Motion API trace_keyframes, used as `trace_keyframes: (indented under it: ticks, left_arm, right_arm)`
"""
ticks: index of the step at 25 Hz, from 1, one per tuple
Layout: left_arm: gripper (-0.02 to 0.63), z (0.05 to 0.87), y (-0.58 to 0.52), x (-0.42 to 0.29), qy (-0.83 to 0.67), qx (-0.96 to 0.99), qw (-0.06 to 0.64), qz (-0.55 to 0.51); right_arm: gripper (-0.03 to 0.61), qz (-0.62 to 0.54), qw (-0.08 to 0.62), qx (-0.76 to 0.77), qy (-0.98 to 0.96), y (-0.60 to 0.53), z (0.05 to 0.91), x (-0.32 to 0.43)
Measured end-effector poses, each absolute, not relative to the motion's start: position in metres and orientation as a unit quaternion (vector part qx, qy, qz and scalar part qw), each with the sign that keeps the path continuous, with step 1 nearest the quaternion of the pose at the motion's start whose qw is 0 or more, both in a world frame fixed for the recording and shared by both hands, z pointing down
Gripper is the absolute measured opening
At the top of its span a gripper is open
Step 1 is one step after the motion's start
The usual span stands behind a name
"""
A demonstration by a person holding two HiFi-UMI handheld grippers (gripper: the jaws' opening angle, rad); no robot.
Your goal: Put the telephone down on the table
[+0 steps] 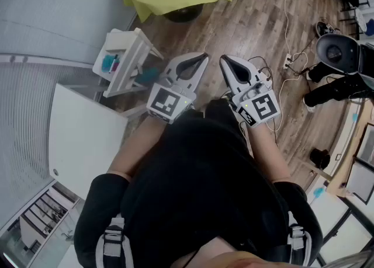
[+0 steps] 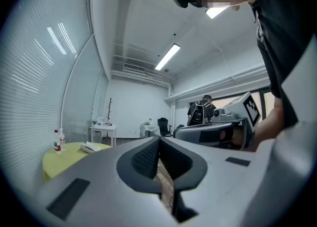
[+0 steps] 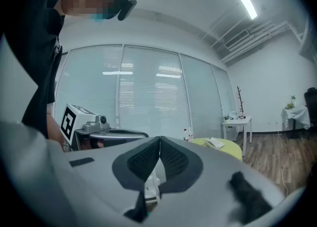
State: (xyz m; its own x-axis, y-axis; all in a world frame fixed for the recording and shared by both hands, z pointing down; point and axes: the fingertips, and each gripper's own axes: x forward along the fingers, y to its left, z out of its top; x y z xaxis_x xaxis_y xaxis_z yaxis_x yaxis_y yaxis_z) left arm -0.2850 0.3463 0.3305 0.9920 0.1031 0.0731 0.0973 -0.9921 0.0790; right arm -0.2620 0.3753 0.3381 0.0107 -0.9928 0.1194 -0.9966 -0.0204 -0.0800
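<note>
- The telephone [image 2: 90,147], pale and low, lies on a round yellow table [image 2: 59,161] at the lower left of the left gripper view. In the right gripper view it shows small at centre right. It is well apart from both grippers, and neither holds it. It appears to rest on the table already, so a needless lift would only risk a drop.
- The left gripper [image 1: 203,56] has its jaws pressed together with nothing between them. The right gripper [image 1: 223,58] is likewise fully closed and empty. Both sit side by side close to the person at the centre of the head view. If a pick-up is meant, closed jaws reaching the telephone would shove it rather than take it.
- The telephone may be a base with a separate handset, though it is too small to tell. A grip on one part alone could leave the other dangling or sliding off.
- Small bottles [image 2: 58,140] stand near the telephone, to its left in the left gripper view. A wide sweep could topple them.
- A white stand [image 1: 125,56] sits at the upper left of the head view, between the person and the table. It could catch a leg or a gripper on the way over.
- White cables [image 1: 287,39] trail over the wooden floor [image 1: 257,4] at the upper right, and could trip the person.
</note>
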Motion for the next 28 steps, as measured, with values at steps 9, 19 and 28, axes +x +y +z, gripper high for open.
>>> trace_keyframes:
  ticks: [9, 19, 28]
  left_arm:
    - [0.012, 0.331, 0.335, -0.294, 0.045, 0.997, 0.054, 0.043]
    - [0.012, 0.336, 0.318, -0.271, 0.040, 0.996, 0.060, 0.047]
    - [0.012, 0.328, 0.302, -0.210, 0.026, 0.997, 0.056, 0.051]
  right_arm:
    - [0.017, 0.082, 0.020, 0.713, -0.696, 0.368, 0.341, -0.267]
    - [0.017, 0.083, 0.014, 0.705, -0.704, 0.351, 0.337, -0.248]
    - [0.017, 0.078, 0.004, 0.686, -0.724, 0.332, 0.329, -0.189]
